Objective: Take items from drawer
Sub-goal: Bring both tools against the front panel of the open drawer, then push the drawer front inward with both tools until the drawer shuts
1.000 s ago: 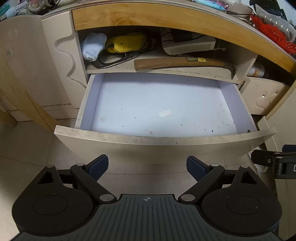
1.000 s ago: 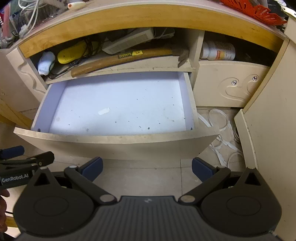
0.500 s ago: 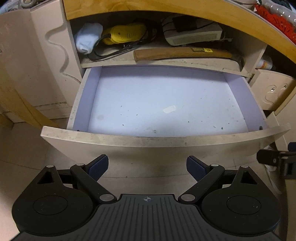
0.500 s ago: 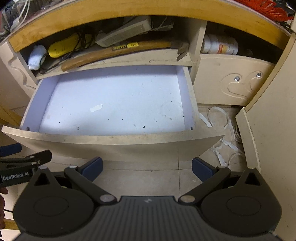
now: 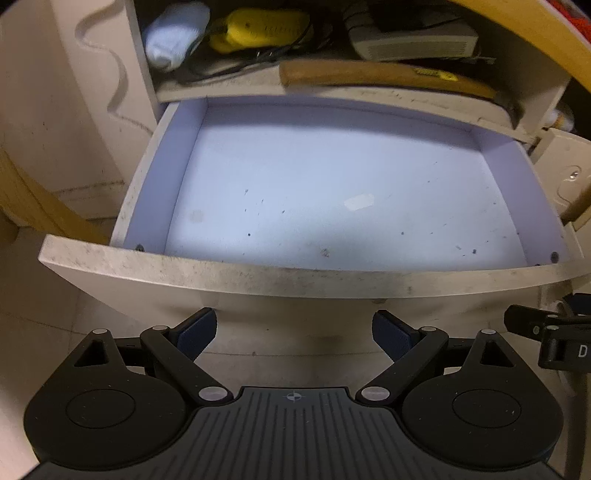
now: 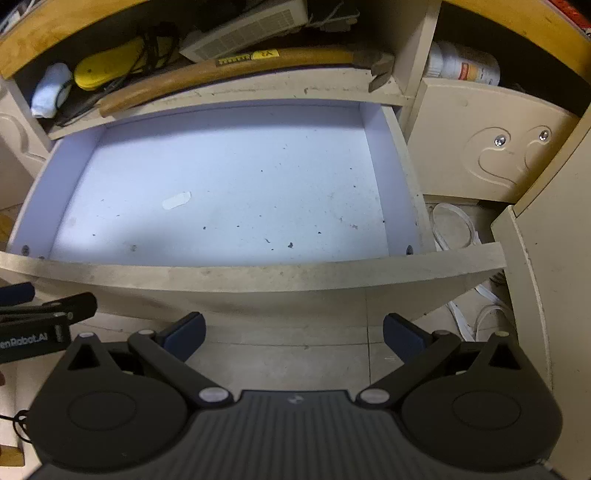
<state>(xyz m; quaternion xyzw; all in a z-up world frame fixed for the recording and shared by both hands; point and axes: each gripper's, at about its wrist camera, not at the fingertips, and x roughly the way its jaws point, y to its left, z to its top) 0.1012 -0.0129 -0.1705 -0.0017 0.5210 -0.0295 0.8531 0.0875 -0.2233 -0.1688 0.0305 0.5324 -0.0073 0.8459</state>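
- The drawer (image 5: 314,273) is pulled out, and its pale floor holds only dark specks and one small scrap of tape or paper (image 5: 358,202) near the middle. Nothing graspable shows in it, so a reach here may find nothing to lift.
- The left gripper (image 5: 293,332) hangs in front of the drawer's front edge, jaws spread wide and empty. The right gripper (image 6: 293,334) is the same: wide apart, holding nothing.
- The likely items sit on the shelf (image 6: 258,88) above the drawer: a hammer (image 6: 240,66) along the shelf's front edge, a yellow tool (image 5: 258,27) with black cord, and a white cloth (image 5: 173,35) at the left end.
- Risks, as I judge them: the flat scrap would slip between the pads; the hammer (head-heavy) could tip if gripped at the handle's end; the cord could drag neighbouring things off the shelf.
- The two grippers are close together and could knock each other or the drawer's front edge.
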